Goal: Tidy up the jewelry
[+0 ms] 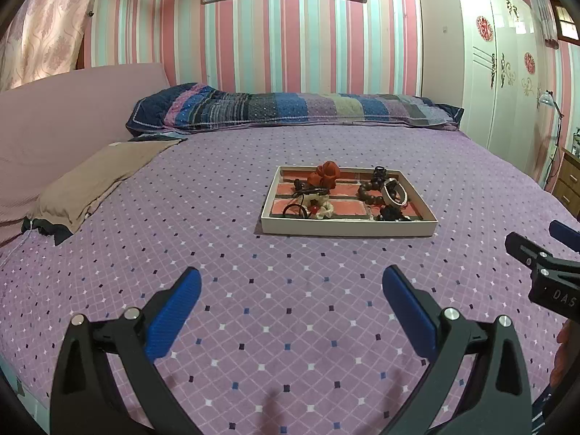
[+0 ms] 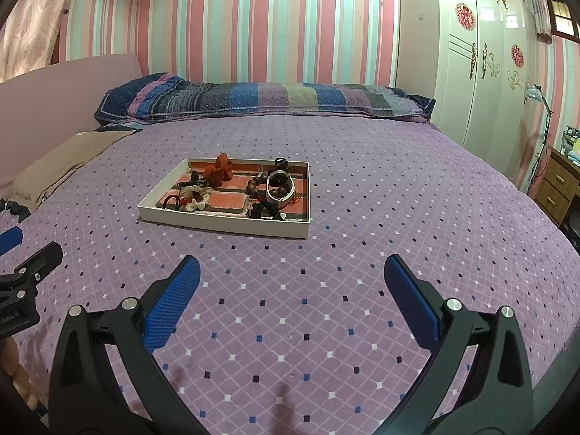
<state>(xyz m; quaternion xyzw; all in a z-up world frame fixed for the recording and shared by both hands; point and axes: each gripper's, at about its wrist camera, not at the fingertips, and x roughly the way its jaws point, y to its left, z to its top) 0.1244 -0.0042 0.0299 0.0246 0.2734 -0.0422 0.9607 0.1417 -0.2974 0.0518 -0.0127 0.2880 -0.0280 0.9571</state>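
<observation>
The tray [image 1: 348, 226] of jewelry, holding a bead bracelet [image 1: 370, 192], a red fabric flower [image 1: 324, 173] and hair ties [image 1: 302, 208], lies on the bed [image 1: 253, 290] well ahead of both grippers. It sits ahead and slightly right of the left gripper [image 1: 291, 282], ahead and left of the right gripper [image 2: 291, 272]. Both grippers hang over the bedspread with jaws spread wide, grasping nothing.

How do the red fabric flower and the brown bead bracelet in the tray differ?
The red fabric flower is soft, bunched cloth; the brown bead bracelet is a ring of hard round beads. The flower stands tall near the tray's far wall; the bracelet lies lower, right of it. Both are untouched inside the tray.
</observation>
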